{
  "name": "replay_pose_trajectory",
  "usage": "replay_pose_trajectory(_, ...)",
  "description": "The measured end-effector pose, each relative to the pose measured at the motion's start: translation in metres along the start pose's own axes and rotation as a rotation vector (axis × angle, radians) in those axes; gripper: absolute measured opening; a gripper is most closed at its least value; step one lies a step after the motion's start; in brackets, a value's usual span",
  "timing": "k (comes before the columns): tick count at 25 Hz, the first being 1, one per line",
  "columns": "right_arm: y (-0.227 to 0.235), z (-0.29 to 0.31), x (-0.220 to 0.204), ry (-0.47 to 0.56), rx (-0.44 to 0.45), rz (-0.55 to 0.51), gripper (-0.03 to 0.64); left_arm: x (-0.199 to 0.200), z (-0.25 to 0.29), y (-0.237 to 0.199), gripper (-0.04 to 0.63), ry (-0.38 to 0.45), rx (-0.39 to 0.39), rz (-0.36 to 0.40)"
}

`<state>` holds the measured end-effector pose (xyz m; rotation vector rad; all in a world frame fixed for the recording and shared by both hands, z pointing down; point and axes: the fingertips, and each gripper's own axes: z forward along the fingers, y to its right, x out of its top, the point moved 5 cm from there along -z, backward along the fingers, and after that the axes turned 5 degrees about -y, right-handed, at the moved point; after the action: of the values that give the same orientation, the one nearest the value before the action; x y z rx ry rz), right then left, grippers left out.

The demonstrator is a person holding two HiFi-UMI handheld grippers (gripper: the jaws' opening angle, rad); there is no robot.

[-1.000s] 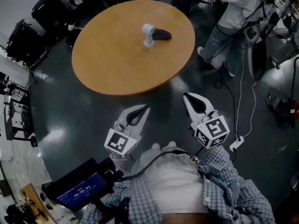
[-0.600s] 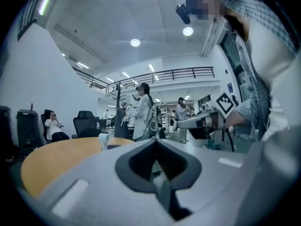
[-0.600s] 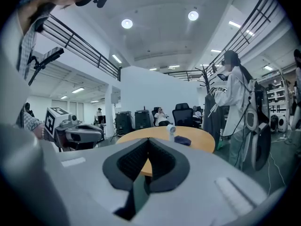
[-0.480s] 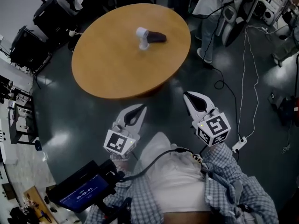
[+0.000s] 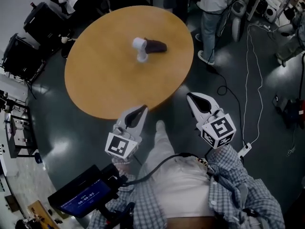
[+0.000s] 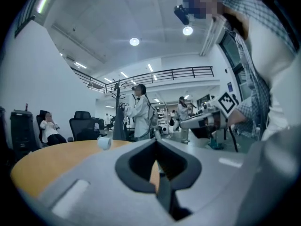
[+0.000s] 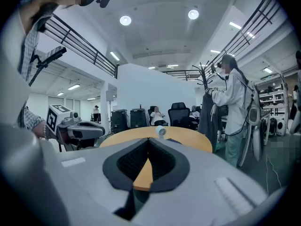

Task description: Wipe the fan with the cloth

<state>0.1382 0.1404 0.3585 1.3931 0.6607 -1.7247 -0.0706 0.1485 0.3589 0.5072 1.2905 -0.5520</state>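
A small white fan (image 5: 139, 47) stands near the middle of the round wooden table (image 5: 109, 85), with a dark cloth (image 5: 156, 46) lying right beside it. The fan (image 6: 104, 142) shows small and far in the left gripper view and the fan (image 7: 161, 131) likewise in the right gripper view. My left gripper (image 5: 143, 109) is shut and empty at the table's near edge. My right gripper (image 5: 191, 97) is shut and empty over the floor, just right of the table. Both point toward the table.
A person in white (image 5: 217, 8) stands by the table's far right with cables (image 5: 250, 70) trailing on the dark floor. Black chairs and cases (image 5: 28, 37) stand at the left, one with a seated person. A power strip (image 5: 244, 149) lies at the right.
Both grippers and my view have come closer to the table; the table and fan sit lower and nearer in the head view. The left gripper's tips now reach the table's edge. A foot has stepped forward.
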Motion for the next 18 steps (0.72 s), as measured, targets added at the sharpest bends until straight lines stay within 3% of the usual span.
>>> replay_pose_trajectory(6, 0.031, 0.060, 0.018, -0.010, 0.000, -0.063, 0.003, 0.001, 0.037, -0.046, 0.002, -0.017, -0.021, 0.004)
replay_pose_trajectory(14, 0.065, 0.132, 0.029, -0.077, 0.031, -0.062, 0.003, -0.012, 0.089, -0.106, 0.002, -0.064, -0.029, -0.015)
replay_pose_trajectory(18, 0.079, 0.148, 0.020, -0.118, 0.057, -0.057, 0.003, -0.020, 0.108, -0.121, 0.002, -0.065, 0.015, -0.073)
